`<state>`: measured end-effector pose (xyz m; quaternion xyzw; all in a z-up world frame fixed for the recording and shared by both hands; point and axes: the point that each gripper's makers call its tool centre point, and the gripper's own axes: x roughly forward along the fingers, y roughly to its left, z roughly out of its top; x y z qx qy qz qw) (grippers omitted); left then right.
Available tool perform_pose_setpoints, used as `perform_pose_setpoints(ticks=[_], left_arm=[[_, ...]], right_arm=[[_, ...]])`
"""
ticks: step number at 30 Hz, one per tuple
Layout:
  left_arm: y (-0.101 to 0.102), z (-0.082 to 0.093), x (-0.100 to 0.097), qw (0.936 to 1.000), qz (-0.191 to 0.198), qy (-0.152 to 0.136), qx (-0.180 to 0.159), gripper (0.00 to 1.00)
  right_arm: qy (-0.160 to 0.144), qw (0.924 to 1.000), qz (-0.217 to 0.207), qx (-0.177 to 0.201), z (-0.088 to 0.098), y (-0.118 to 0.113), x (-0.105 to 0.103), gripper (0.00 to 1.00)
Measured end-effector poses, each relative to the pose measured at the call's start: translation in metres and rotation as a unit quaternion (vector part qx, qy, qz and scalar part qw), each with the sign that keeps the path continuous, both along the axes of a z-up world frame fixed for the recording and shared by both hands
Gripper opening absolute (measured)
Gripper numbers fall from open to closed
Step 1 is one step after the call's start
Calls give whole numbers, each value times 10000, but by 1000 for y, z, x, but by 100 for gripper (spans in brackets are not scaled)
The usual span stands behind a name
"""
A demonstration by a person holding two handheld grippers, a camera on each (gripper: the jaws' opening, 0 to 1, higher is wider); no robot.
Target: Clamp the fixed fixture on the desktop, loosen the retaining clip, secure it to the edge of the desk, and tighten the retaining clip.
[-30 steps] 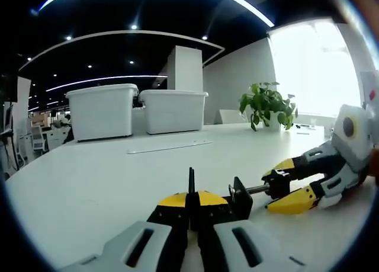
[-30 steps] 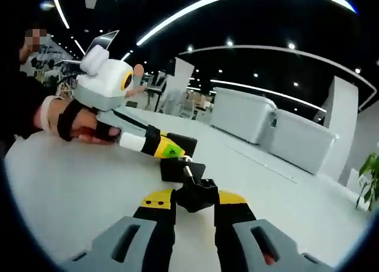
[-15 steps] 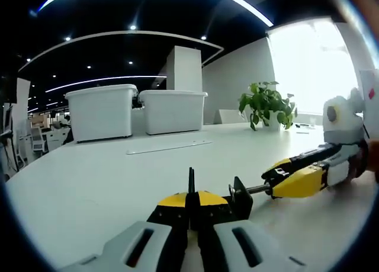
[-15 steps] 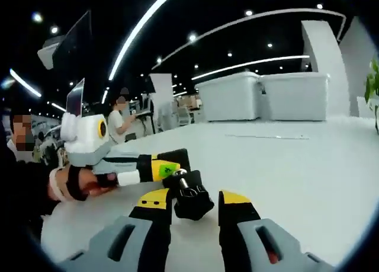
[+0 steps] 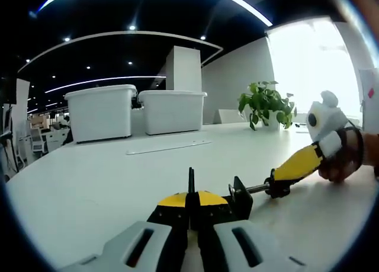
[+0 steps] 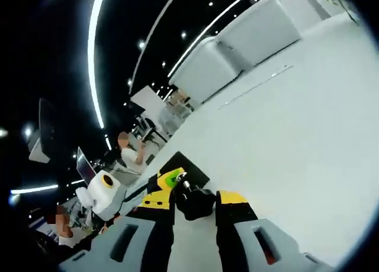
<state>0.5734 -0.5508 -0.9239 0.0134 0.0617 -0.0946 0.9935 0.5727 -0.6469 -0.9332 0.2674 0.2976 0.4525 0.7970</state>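
Left gripper view: low, level, close over desk (image 5: 89, 183). Right gripper view: rolled, close. Both share fixture (image 5: 237, 195).

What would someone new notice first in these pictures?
Probably the black clamp fixture low in the left gripper view, lying on the white desk, pinched by the left gripper while the right gripper grips its screw knob from the right. Behind stand two white storage bins and a potted plant by the bright window.
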Motion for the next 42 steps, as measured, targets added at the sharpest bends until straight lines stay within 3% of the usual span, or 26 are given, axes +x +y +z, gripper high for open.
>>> perform_pose_setpoints(ticks=[8, 14, 19, 21, 25, 32, 37, 40, 42], left_arm=[[0, 0, 0, 10000, -2, 0, -3, 4], [1, 0, 0, 10000, 5, 1, -3, 4], [1, 0, 0, 10000, 6, -1, 1, 4], [1, 0, 0, 10000, 7, 0, -1, 4], [1, 0, 0, 10000, 12, 0, 0, 4], [1, 0, 0, 10000, 17, -3, -3, 4], [1, 0, 0, 10000, 21, 2, -7, 4], [1, -1, 0, 10000, 28, 6, -14, 4], [2, -1, 0, 10000, 30, 7, -16, 4]], right_arm=[[354, 9992, -44, 173, -2, 1, -2, 25], [25, 9999, -23, 141, -1, 2, -6, 25], [-7, 10000, -76, 56, 0, 3, -8, 24], [-279, 9995, -71, -111, 0, 3, -8, 24], [-1139, 9924, -36, -459, 4, 4, -7, 24], [-2230, 9702, -27, -952, 7, 5, -9, 24], [-3255, 9343, 46, -1452, 7, 6, -11, 24], [-3613, 9174, 83, -1667, 6, 6, -9, 24], [-4032, 8942, 132, -1944, 4, 6, -9, 23]])
